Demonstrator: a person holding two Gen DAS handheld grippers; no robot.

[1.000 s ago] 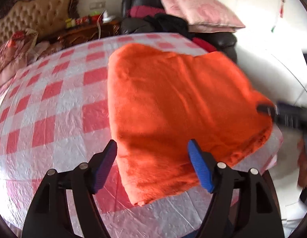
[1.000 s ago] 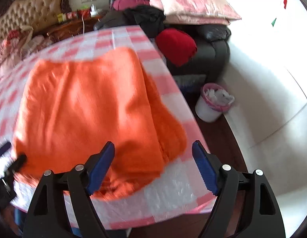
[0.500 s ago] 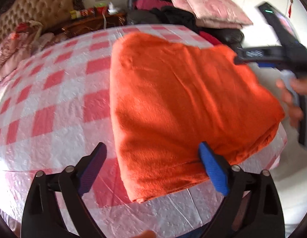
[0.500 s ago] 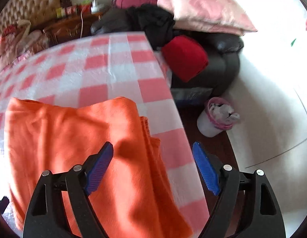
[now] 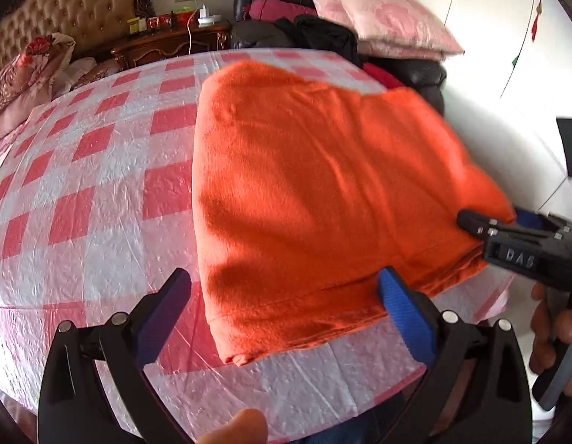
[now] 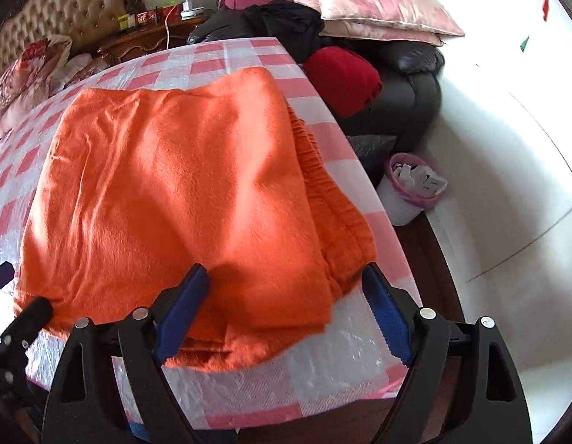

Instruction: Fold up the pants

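Note:
The orange pants (image 5: 315,192) lie folded in a thick stack on the red-and-white checked table (image 5: 101,170), near its front right corner. My left gripper (image 5: 282,314) is open and empty, hovering over the stack's near left corner. My right gripper (image 6: 282,310) is open and empty at the stack's near right corner, with the waistband edge (image 6: 323,185) ahead of its right finger. The right gripper also shows in the left wrist view (image 5: 508,236), at the pants' right edge. The left gripper's fingers show at the left edge of the right wrist view (image 6: 19,318).
A dark sofa (image 6: 408,85) with pink pillows (image 6: 367,3) and a red cushion (image 6: 341,77) stands beyond the table's far right. A white bin (image 6: 408,188) sits on the floor right of the table. A tufted headboard (image 5: 64,11) and wooden sideboard (image 5: 167,40) are behind.
My right gripper pulled back from over the far part of the pants to the stack's near right corner. My left gripper stayed open, hovering at the near left corner. The pants lie unmoved.

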